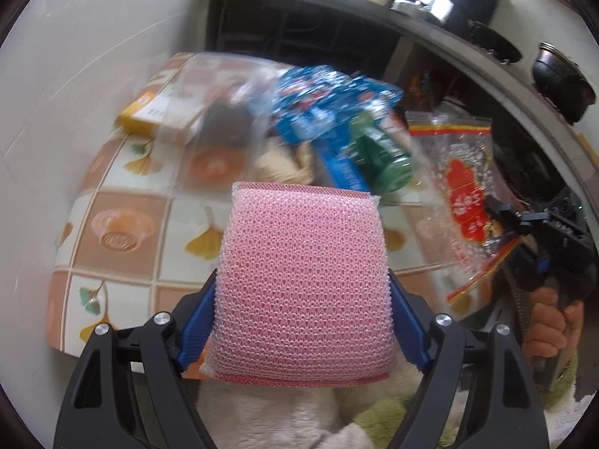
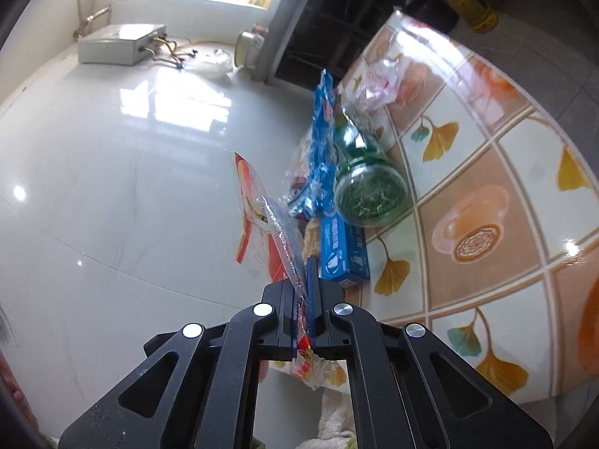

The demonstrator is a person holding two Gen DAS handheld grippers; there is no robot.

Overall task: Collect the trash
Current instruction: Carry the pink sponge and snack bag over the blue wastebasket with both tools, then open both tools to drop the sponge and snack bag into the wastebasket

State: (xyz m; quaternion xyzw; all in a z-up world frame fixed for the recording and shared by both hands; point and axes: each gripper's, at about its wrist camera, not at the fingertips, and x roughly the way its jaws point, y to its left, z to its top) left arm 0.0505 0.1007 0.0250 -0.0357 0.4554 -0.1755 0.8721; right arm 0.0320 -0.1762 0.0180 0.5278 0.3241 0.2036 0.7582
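The left gripper (image 1: 303, 292) holds a pink mesh sponge (image 1: 305, 284) between its blue pads, one pad pressed on each side, jaws set wide to span it. The sponge is lifted clear above the table (image 1: 123, 232), which carries a tiled cloth with a leaf pattern.

The right gripper (image 2: 305, 284) is fully closed on the edge of a clear plastic bag with red print (image 2: 262, 220). In the left wrist view this bag (image 1: 460, 187) hangs at the right, beside the table edge.

Remaining on the table:
- a blue crumpled wrapper (image 1: 329, 101);
- a green jar (image 2: 368, 191) lying on its side, touching the wrapper;
- a blue box (image 2: 344, 250) just beside the jar;
- a yellow box (image 1: 157, 112) under a clear bag, blurred.
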